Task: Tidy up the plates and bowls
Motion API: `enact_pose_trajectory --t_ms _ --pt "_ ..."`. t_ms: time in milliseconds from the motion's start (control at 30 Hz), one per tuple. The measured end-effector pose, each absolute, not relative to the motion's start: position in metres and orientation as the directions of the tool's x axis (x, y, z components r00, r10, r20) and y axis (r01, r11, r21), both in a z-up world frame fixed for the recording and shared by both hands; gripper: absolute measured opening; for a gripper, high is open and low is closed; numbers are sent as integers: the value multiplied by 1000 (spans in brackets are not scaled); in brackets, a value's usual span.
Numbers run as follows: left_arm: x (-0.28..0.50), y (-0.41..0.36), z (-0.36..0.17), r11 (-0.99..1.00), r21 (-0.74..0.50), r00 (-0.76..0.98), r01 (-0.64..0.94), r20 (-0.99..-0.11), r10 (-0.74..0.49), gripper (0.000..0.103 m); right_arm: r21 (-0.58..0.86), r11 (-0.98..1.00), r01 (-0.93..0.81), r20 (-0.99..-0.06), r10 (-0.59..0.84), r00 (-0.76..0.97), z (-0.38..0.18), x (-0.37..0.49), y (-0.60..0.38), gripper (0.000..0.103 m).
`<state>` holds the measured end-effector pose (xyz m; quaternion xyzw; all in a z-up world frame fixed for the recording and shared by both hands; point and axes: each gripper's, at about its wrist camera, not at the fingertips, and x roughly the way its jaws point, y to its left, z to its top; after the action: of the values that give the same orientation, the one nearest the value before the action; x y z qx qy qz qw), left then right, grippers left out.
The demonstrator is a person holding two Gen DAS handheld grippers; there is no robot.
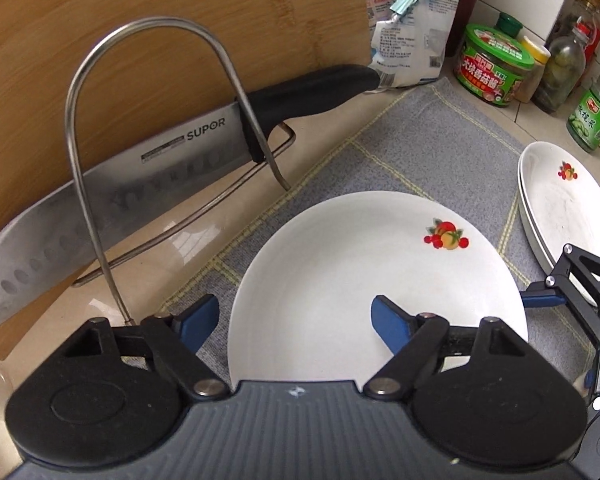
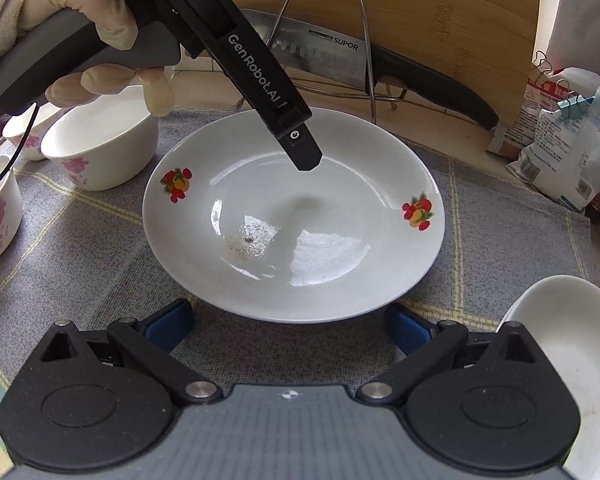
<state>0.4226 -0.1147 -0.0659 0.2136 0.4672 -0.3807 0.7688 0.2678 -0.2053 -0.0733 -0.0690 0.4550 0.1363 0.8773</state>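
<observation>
A white plate with fruit prints (image 2: 296,220) lies on the grey checked mat (image 2: 80,248); it also shows in the left wrist view (image 1: 364,280). My left gripper (image 1: 294,322) is open over the plate's near rim, one blue finger on each side of the rim. From the right wrist view the left gripper (image 2: 304,152) hangs above the plate's far side. My right gripper (image 2: 290,328) is open and empty just short of the plate's near edge. Two stacked white plates (image 1: 568,204) lie at the right. White bowls with pink flowers (image 2: 100,140) stand at the left.
A wire rack (image 1: 148,152) holds a cleaver (image 1: 112,196) in front of a wooden cutting board (image 1: 140,20). Jars and bottles (image 1: 496,64) and clipped bags (image 1: 416,28) stand along the tiled wall. Another white dish (image 2: 568,360) is at the right edge.
</observation>
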Motion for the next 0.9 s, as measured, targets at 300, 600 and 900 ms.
enact_pose_trajectory --t_ms 300,600,900 --pt "435 -120 -72 613 -55 231 788 -897 -377 71 3 952 -307 -811 182 556 -75 275 -210 103" --pt "435 -127 -72 572 -55 192 818 -912 -362 69 6 938 -346 -808 209 551 -76 279 -212 103" --pt "440 -134 -72 528 -52 149 848 -932 -331 65 7 938 -348 -803 212 557 -76 277 -211 103"
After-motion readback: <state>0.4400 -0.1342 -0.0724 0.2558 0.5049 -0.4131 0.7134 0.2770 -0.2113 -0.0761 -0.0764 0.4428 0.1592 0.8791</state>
